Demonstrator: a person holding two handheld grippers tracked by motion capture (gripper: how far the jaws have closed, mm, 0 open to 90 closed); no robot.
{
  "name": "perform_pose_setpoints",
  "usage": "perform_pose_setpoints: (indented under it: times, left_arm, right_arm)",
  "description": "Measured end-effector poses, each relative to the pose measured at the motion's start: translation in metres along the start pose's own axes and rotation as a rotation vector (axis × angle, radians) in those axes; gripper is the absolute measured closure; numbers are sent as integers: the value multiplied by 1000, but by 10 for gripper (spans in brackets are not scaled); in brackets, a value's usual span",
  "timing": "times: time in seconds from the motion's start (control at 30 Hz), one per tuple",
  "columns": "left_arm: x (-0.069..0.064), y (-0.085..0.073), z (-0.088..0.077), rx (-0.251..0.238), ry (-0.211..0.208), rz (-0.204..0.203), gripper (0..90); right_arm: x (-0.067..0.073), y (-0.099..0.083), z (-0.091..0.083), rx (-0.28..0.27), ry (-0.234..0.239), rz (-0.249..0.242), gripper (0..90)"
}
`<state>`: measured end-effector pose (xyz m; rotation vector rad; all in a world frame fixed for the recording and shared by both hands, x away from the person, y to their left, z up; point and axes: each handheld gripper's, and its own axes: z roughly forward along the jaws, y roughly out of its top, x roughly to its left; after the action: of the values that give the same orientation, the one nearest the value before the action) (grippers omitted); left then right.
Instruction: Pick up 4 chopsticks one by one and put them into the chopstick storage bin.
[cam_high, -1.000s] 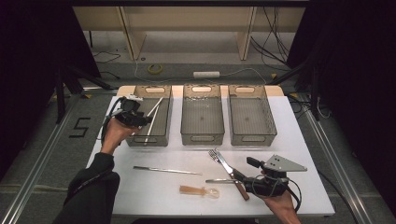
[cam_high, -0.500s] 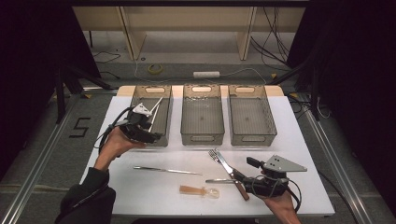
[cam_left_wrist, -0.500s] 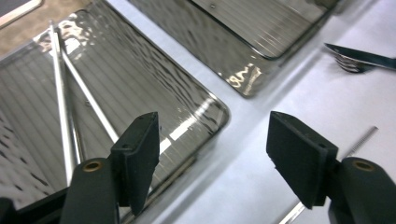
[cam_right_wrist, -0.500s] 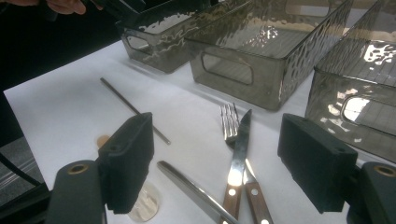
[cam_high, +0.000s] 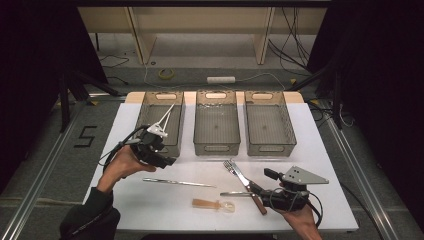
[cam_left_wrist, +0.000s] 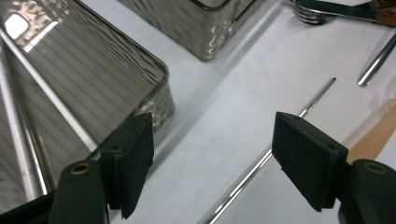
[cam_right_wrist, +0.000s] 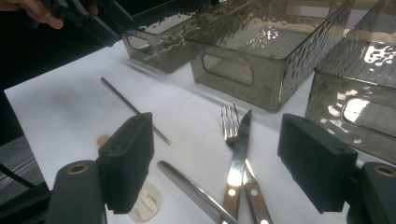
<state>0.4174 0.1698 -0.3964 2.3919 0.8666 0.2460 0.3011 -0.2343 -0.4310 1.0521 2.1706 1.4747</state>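
Your left gripper (cam_high: 167, 161) at the near end of the left bin (cam_high: 172, 145), fingers just opened wide and empty, thin metal rod (cam_high: 177, 182) below on the white worktop (cam_high: 310, 150); your right gripper (cam_high: 265, 186) near right, fingers spread, empty, over knife (cam_high: 249, 187) and fork (cam_high: 229, 165)
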Motion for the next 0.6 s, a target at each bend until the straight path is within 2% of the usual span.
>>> perform_pose_setpoints:
  times: [0.27,0.4,0.5,0.6]
  left_arm:
    - [-12,-3,6,52,-7,61,279]
    - [-17,-5,11,95,-15,87,284]
    - [-23,-8,17,142,-20,128,296]
    - [-28,-9,21,173,-29,143,309]
  right_arm:
    - [0,0,0,0,1,-1,280]
    - [0,0,0,1,1,-1,280]
    - [-1,0,0,1,1,-1,280]
    - [-1,0,0,1,-1,-2,280]
